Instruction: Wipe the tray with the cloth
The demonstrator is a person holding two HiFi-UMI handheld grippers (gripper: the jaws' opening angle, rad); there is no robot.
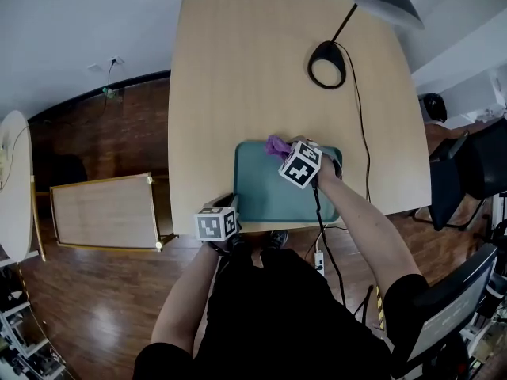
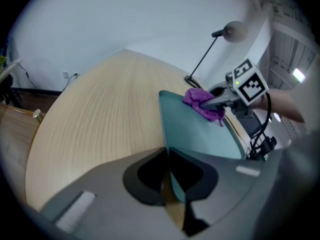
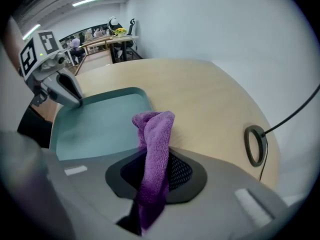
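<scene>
jaws, right gripper (image 3: 152,161): clenched on cloth (image 3: 156,134) at tray (image 2: 200,129) far edge | left gripper (image 2: 169,171): seemingly clamped on tray near corner

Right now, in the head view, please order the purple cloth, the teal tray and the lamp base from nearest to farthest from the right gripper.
1. Purple cloth: held in the right gripper's jaws.
2. Teal tray: just beneath the gripper.
3. Lamp base: beyond the tray, far side of the table.
</scene>
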